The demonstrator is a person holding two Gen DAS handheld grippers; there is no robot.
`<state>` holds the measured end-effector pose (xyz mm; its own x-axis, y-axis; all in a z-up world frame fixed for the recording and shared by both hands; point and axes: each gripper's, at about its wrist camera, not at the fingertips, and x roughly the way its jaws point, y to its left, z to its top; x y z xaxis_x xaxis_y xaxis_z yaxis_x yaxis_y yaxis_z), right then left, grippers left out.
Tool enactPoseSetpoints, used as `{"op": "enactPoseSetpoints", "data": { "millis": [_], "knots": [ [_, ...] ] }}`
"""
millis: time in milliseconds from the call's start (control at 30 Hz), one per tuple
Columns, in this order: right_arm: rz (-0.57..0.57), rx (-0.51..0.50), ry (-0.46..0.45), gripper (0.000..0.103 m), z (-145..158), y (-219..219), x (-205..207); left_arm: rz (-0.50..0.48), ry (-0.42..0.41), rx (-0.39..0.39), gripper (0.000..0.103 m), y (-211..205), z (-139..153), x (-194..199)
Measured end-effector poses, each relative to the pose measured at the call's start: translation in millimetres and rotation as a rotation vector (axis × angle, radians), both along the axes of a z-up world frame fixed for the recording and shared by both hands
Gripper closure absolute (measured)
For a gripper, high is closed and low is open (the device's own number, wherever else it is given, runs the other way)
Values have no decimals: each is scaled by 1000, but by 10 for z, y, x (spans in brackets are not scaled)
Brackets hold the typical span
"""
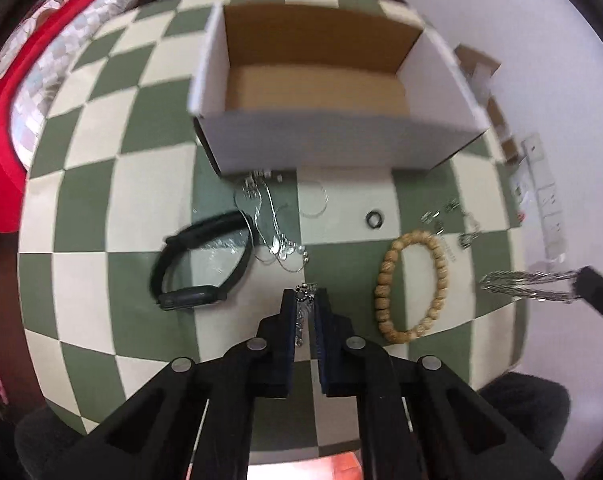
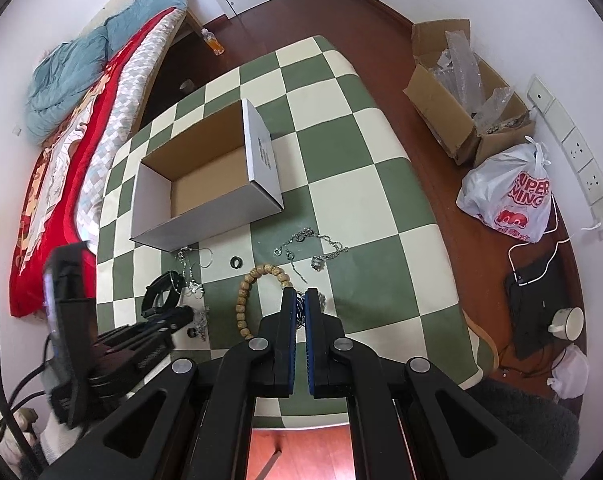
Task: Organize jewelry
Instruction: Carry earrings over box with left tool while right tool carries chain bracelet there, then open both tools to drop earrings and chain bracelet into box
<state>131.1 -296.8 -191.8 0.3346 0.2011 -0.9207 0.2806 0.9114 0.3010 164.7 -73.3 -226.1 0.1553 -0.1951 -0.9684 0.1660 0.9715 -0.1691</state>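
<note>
1. Both pairs of fingers are pinched nearly closed: your left gripper [image 1: 304, 300] clamps a short silver chain piece [image 1: 301, 312] between its pads, and your right gripper [image 2: 300, 300] pinches a silver chain [image 2: 299, 308] of its own. In the left wrist view that right-hand chain [image 1: 529, 284] hangs stretched out from the fingertips above the table edge.

2. Just past your left fingertips lie one black smartwatch [image 1: 197, 264] and one wooden bead bracelet [image 1: 411, 286], both loose on the checkered tablecloth [image 1: 101, 208].

3. Further on you have one tangle of thin silver necklaces [image 1: 269, 224]; how many strands it holds cannot be told. One small dark ring [image 1: 375, 219] lies in the middle, and a scatter of silver chain and small pieces [image 2: 313, 248] sits beyond the beads, too fine to count.

4. Farthest stands one open cardboard box [image 1: 321, 148], its floor bare as far as both views show.

5. By my judgement you are at the start: nothing is boxed, two pieces are in your grips, and the watch, bracelet, ring and remaining chains are left.
</note>
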Motion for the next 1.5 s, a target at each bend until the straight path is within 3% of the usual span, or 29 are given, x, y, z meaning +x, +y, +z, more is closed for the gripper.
{"op": "enactPoseSetpoints", "data": {
  "millis": [200,533,700,833,1033,1200,1300,1367,1400,1433,1500],
  "knots": [
    [19,6,-35,99,184,39,1,0,-93,-60,97,124,566,-114],
    [94,38,-125,99,780,241,232,-29,-261,-148,97,191,1639,150],
    [147,1,-169,99,1057,436,563,-28,-311,-151,97,193,1895,446],
    [178,-11,-151,99,987,570,975,0,-280,-136,97,216,1750,885],
    [219,-50,-54,99,493,713,1605,52,-148,-138,97,272,1081,1460],
    [262,-85,33,99,101,766,1992,94,-36,-184,96,292,639,1693],
    [288,-103,63,98,-17,779,2106,114,17,-162,94,295,524,1774],
    [296,-116,77,91,-43,778,2146,127,9,-114,92,302,525,1794],
    [293,-131,79,74,-39,771,2152,127,-6,-75,89,296,541,1794],
    [289,-146,78,54,-26,767,2146,122,-31,-6,81,279,569,1782],
    [278,-182,81,44,-3,756,2111,120,-73,58,62,281,623,1749]
  ]
}}
